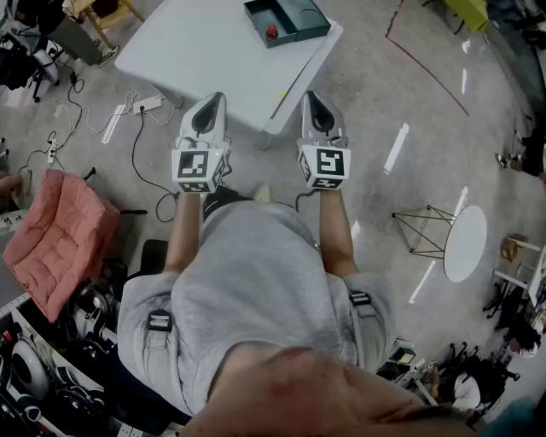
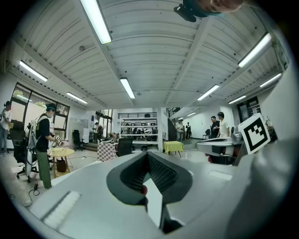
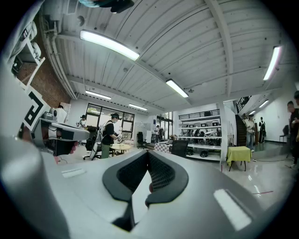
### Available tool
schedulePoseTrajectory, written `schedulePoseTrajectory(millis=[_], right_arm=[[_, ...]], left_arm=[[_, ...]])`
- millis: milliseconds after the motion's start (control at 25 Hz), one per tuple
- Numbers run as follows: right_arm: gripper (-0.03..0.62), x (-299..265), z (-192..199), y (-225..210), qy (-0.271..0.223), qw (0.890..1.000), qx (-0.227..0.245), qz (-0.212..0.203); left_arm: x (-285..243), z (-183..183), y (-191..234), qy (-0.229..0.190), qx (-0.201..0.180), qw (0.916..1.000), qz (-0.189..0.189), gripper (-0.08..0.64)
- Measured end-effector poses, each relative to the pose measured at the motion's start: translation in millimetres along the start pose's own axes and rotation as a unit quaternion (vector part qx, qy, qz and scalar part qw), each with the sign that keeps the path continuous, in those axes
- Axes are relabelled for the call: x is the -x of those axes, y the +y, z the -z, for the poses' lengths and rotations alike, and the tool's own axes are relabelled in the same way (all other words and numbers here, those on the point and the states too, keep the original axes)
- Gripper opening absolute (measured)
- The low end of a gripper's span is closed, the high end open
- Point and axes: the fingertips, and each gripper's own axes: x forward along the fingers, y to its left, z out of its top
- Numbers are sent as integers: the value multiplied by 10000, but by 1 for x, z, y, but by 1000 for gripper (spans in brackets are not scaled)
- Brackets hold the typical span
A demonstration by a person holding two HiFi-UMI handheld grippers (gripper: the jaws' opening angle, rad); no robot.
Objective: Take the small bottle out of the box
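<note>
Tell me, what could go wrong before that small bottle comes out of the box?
The box sits near the table's edge, so a nudge might push it off. The left claw and right claw are shut; one must open first. Loose cables by the table could trip the person.

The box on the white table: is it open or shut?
Open. The head view looks straight into the box, and a small red thing lies inside it.

A small red bottle (image 1: 272,32) sits inside the open dark-teal box (image 1: 314,20).
</note>
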Motion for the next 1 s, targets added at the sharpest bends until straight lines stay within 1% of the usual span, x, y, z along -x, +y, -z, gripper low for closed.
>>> schedulePoseTrajectory(millis=[320,560,760,1000], right_arm=[[3,3,0,2,-18,10000,18,-54],[3,3,2,4,12,9999,37,-145],[3,-5,6,10,45,9998,40,-183],[3,-31,9,12,121,9999,-6,-115]], left_arm=[[1,1,-5,44,-5,10000,-13,12],[4,2,-5,62,20,9999,-102,12],[1,3,4,54,16,9999,-123,12],[-17,6,25,106,66,9999,-69,12]])
